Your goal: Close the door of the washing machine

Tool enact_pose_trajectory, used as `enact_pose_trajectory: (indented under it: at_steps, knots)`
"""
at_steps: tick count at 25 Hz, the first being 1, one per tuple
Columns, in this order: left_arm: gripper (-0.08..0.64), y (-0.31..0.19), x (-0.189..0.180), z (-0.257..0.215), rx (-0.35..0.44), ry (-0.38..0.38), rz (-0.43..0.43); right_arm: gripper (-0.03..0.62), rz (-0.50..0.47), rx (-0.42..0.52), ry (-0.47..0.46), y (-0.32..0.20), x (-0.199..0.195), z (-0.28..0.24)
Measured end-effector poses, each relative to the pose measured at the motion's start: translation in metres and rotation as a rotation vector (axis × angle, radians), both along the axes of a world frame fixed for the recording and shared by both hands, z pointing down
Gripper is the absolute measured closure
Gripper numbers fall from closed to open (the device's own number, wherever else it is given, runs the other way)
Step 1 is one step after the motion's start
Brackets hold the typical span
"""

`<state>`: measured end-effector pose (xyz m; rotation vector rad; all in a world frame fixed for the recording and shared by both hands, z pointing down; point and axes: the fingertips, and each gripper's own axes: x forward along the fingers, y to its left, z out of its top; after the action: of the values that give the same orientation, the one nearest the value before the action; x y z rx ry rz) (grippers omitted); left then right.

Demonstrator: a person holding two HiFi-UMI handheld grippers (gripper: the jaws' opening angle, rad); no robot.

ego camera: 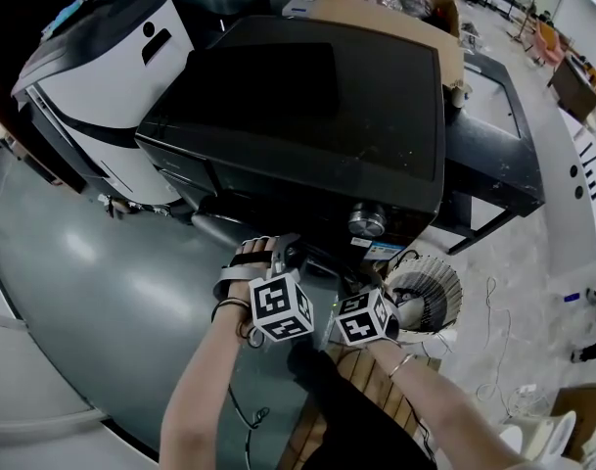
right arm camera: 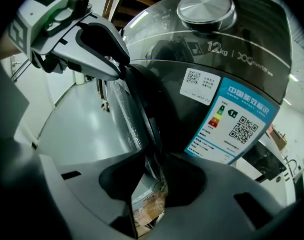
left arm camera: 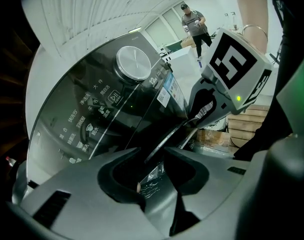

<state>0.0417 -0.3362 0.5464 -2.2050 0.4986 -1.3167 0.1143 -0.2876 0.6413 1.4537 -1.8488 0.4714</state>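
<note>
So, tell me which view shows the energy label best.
The right gripper view: the energy label faces the camera, large, its colour bars and QR code clear. The head view shows only a small blue patch below the knob; the left gripper view catches it steeply skewed and small.

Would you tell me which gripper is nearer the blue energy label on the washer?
Right. The right gripper sits just lower left of the energy label; the left gripper is farther left of it.
</note>
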Motion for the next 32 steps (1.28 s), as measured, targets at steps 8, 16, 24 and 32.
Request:
enact_pose_trajectory:
  at_steps: [8,16,24,32]
  knots:
    - [0.4,-0.005,0.004,0.002,-0.001,0.029,-0.018,0.471,0.004,0.01,0.024,-0.005,0.004,0.003]
    - [0.356,-0.013,0.0,0.0,-0.058,0.097,-0.081,0.466,-0.013,0.001,-0.004,-0.01,0.001,0.005]
    - [0.367,-0.005,-0.009,-0.004,0.009,0.097,-0.103,0.468,-0.01,0.006,0.018,-0.002,-0.003,0.0]
    - [0.377,0.001,-0.013,-0.009,0.021,0.093,-0.121,0.464,0.032,0.004,-0.017,0.002,-0.001,-0.003]
